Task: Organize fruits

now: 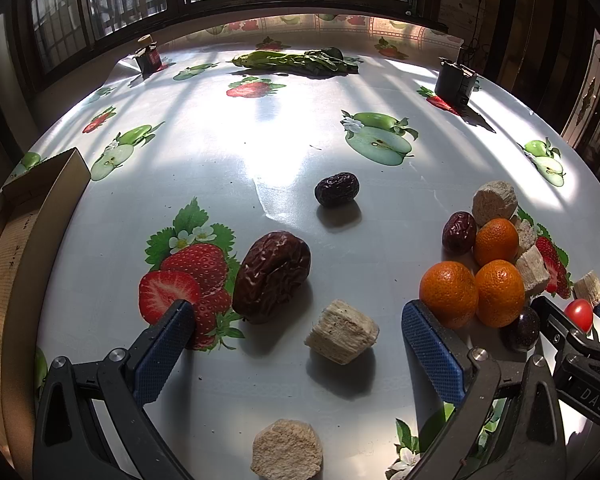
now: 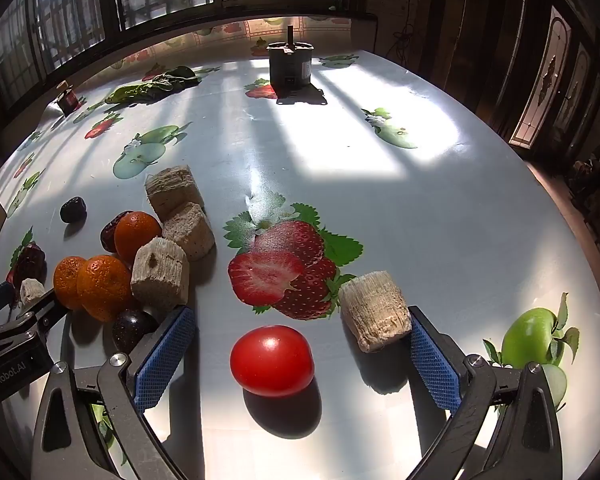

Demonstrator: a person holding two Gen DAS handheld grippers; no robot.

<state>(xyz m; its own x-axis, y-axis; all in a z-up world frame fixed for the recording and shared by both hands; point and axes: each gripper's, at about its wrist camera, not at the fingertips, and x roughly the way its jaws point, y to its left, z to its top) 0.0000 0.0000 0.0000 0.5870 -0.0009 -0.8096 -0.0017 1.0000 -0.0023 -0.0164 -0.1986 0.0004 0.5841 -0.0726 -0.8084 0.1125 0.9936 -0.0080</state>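
Note:
My left gripper (image 1: 300, 320) is open and empty, low over the table; a large wrinkled red date (image 1: 271, 276) and a beige fibrous chunk (image 1: 342, 337) lie between its fingers. A small dark date (image 1: 337, 189) lies beyond. Three oranges (image 1: 449, 293) cluster at the right with another date (image 1: 459, 232) and a dark plum (image 1: 522, 329). My right gripper (image 2: 300, 336) is open and empty around a red cherry tomato (image 2: 272, 361). A beige chunk (image 2: 374, 317) touches its right finger (image 2: 434, 364). The oranges (image 2: 104, 286) and plum (image 2: 132, 329) lie to its left.
A cardboard box (image 1: 40, 200) stands at the table's left edge. Leafy greens (image 1: 296, 61), a small jar (image 1: 148, 56) and a dark container (image 2: 290, 65) stand at the far side. Several beige chunks (image 2: 162, 276) sit beside the oranges. A round beige piece (image 1: 287, 450) lies near the left gripper.

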